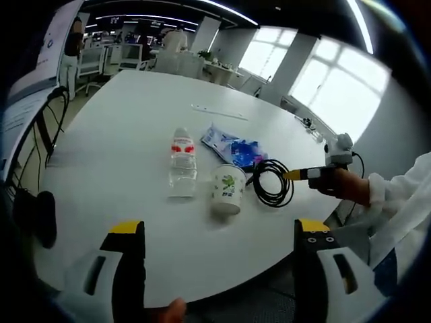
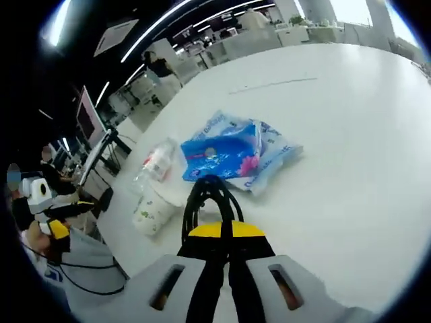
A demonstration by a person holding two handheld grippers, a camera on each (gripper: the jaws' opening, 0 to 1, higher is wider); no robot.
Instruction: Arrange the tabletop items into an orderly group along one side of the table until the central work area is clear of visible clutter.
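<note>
On the white round table (image 1: pixel 121 134) lie a clear water bottle (image 1: pixel 182 165) on its side, an upright paper cup (image 1: pixel 227 188), a blue snack packet (image 1: pixel 232 147) and a coiled black cable (image 1: pixel 273 182). My left gripper (image 1: pixel 219 227) hangs open above the near table edge, short of the cup. My right gripper (image 2: pixel 225 231) is shut on the black cable (image 2: pixel 209 195); beyond it lie the blue packet (image 2: pixel 232 151), the bottle (image 2: pixel 155 161) and the cup (image 2: pixel 151 212). The right gripper (image 1: pixel 296 174) enters the left gripper view from the right, at the coil.
A thin pale strip (image 1: pixel 219 112) lies at the far side of the table. A white sleeve (image 1: pixel 397 195) reaches in at the right. A dark chair (image 1: pixel 40 215) stands by the table's left edge. Office desks and chairs fill the background.
</note>
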